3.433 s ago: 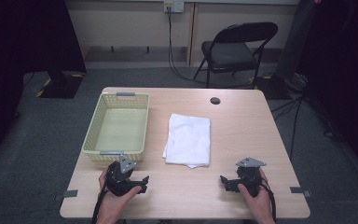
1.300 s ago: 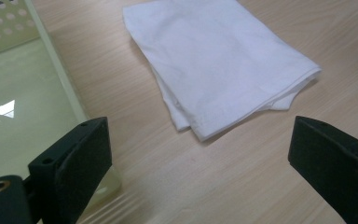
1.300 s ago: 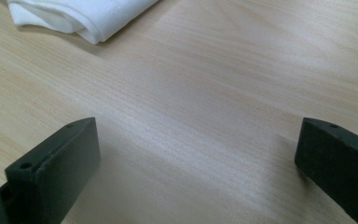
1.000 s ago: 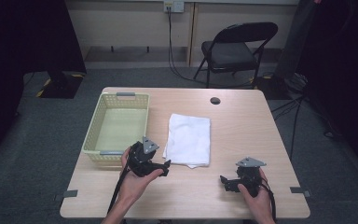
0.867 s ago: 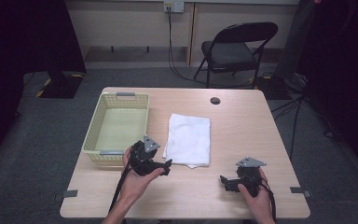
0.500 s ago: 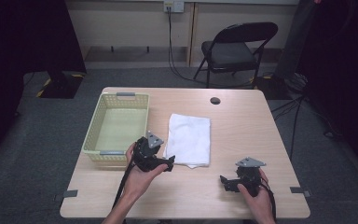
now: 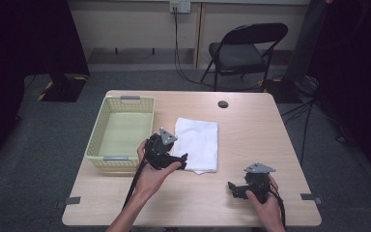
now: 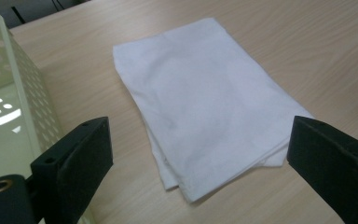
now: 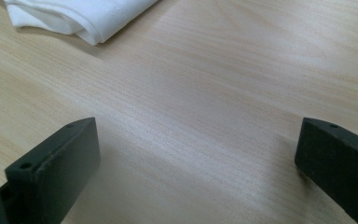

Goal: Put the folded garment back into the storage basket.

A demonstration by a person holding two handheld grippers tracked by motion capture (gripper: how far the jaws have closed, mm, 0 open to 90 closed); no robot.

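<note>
— Jaws first: how do yours stand?

— Both pairs spread wide, nothing between them. My left gripper (image 7: 179, 159) is held at the near left corner of the folded white cloth (image 7: 197, 143); along its own camera the two black jaws frame the cloth (image 8: 205, 102) from either side, apart from it, not touching. My right gripper (image 7: 233, 187) sits low by the near edge of the table (image 7: 251, 125), its jaws parted over bare wood.

— Where does the cloth lie?

— Flat on the table, roughly at its middle, folded into a rectangle with layered edges showing at the near corner. From my left gripper it lies at about one o'clock, just beside the jaws. From my right gripper it is at about ten o'clock, well apart; in the right gripper view a corner of it (image 9: 81, 16) shows at top left.

— And around it?

— A pale yellow perforated basket (image 7: 101, 140) stands at nine o'clock of the cloth, near it, with a strip of table between; its wall (image 8: 23, 98) shows just beside my left jaw. A small dark round spot (image 7: 222, 104) is on the tabletop at twelve o'clock of the cloth, towards the far edge. Beyond the table, on the grey floor, stands a black folding chair (image 7: 244, 50).
</note>
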